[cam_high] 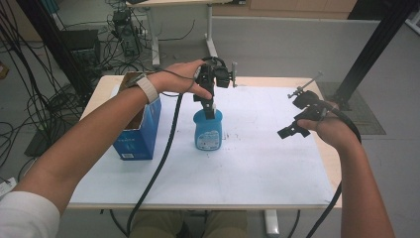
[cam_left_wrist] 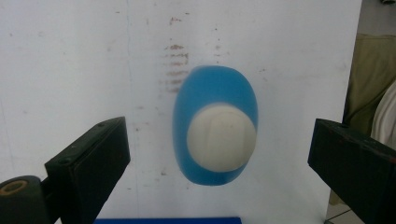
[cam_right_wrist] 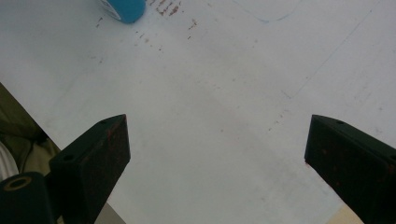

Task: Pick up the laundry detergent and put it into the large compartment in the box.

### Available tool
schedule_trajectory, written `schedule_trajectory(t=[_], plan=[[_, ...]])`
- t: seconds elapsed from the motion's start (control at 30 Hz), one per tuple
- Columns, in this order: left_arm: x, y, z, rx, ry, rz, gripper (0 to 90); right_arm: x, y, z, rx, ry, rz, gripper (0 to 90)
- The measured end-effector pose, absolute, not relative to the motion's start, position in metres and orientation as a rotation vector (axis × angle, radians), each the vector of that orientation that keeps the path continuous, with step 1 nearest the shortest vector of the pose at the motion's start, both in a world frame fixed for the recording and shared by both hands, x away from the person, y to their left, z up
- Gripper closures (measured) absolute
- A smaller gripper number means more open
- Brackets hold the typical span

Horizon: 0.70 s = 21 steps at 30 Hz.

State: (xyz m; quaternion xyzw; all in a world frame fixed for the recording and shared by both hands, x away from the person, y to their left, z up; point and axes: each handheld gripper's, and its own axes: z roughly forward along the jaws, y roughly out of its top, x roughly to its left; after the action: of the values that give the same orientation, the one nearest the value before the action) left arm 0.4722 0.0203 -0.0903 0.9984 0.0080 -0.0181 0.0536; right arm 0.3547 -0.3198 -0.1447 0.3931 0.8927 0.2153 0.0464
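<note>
A blue bottle (cam_high: 208,131) with a white cap stands upright on the white sheet near the table's middle. Straight above it hangs my left gripper (cam_high: 212,106), pointing down and open. From the left gripper view I look down on the bottle (cam_left_wrist: 215,126), whose white cap (cam_left_wrist: 222,137) sits between the two wide-apart jaws without touching either. My right gripper (cam_high: 295,126) is held over the right part of the table, open, with nothing between its jaws. The bottle's base (cam_right_wrist: 122,9) peeks in at the top left of the right gripper view.
A blue carton (cam_high: 141,131), open at the top, stands left of the bottle under my left forearm. The white sheet (cam_high: 257,163) covers most of the tabletop and has small brown marks (cam_left_wrist: 176,60). A black cable (cam_high: 163,158) trails off the front edge.
</note>
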Motion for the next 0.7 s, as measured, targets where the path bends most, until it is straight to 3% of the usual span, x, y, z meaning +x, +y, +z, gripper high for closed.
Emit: schedule_trajectory(t=[0.7], plan=[[0.4727, 0.0205, -0.0909, 3.035, 0.034, -0.057, 6.2, 0.3542, -0.3202, -0.1437, 1.193, 2.723, 0.661, 6.7]])
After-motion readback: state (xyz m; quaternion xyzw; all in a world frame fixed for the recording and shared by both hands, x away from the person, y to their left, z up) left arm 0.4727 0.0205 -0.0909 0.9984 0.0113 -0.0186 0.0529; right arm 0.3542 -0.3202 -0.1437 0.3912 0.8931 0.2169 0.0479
